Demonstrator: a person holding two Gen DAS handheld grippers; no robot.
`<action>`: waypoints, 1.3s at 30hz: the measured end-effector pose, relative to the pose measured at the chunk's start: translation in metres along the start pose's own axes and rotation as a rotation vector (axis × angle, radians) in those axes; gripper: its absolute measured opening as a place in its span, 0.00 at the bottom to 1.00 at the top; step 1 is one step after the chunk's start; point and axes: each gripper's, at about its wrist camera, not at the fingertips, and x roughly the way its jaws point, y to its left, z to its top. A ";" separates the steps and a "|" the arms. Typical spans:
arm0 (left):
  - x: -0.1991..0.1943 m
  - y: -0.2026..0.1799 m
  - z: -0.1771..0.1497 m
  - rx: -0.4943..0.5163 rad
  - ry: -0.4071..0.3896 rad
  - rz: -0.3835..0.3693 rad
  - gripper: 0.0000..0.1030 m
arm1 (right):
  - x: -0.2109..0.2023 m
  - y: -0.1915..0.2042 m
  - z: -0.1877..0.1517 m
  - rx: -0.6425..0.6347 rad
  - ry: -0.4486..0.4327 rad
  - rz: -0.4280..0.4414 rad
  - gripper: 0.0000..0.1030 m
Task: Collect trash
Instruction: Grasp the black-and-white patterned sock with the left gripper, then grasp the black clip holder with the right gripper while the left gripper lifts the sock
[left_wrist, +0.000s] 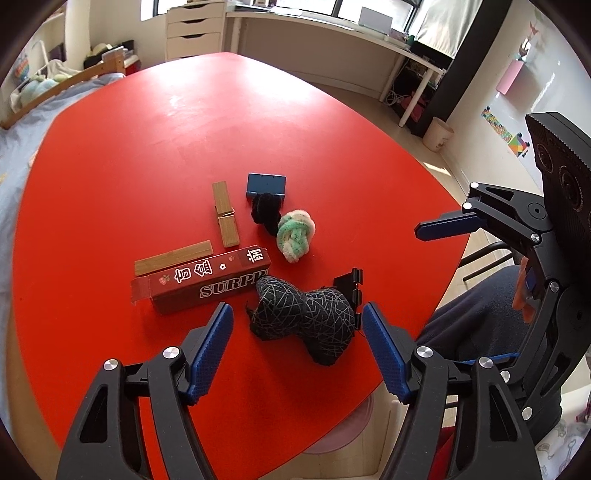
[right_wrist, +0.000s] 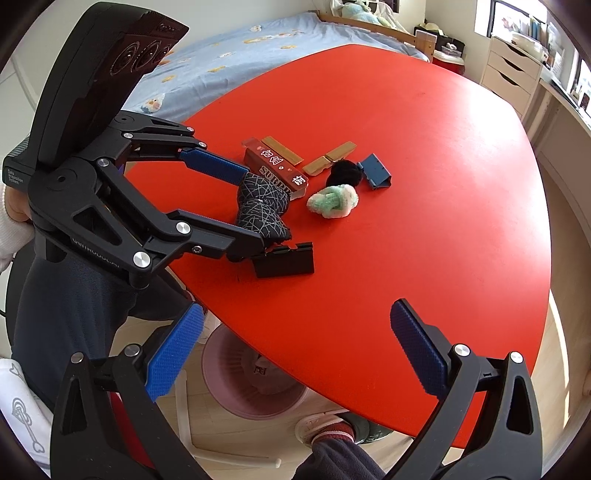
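Note:
A black wad with grey criss-cross lines (left_wrist: 306, 317) (right_wrist: 264, 206) lies near the front of the red table (left_wrist: 184, 129). My left gripper (left_wrist: 297, 325) (right_wrist: 251, 210) is open and straddles the wad, with a sliver of table showing beside each pad. A red "SURPRISE" carton (left_wrist: 207, 280) (right_wrist: 273, 162) lies just behind the wad. Farther back are a green-and-white yarn knot (left_wrist: 295, 232) (right_wrist: 332, 201) and a black fluffy ball (left_wrist: 266, 212). My right gripper (right_wrist: 295, 354) hangs open over the table's front edge, holding nothing.
A black clip (left_wrist: 351, 284) (right_wrist: 284, 262) lies beside the wad, and a blue clip (left_wrist: 266, 182) sits behind the fluffy ball. Two wooden pieces (left_wrist: 225, 214) lie left of them. A pink bin (right_wrist: 255, 380) stands on the floor under the table's edge, near a person's legs.

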 end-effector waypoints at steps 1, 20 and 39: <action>0.000 0.001 0.000 -0.001 0.001 -0.002 0.66 | 0.000 0.000 0.000 0.001 -0.001 0.001 0.96; -0.006 0.005 -0.002 -0.026 -0.009 -0.038 0.49 | 0.017 0.002 0.014 -0.010 -0.009 0.023 0.96; -0.024 0.010 -0.007 -0.064 -0.055 -0.031 0.49 | 0.029 0.008 0.019 -0.038 -0.013 -0.017 0.51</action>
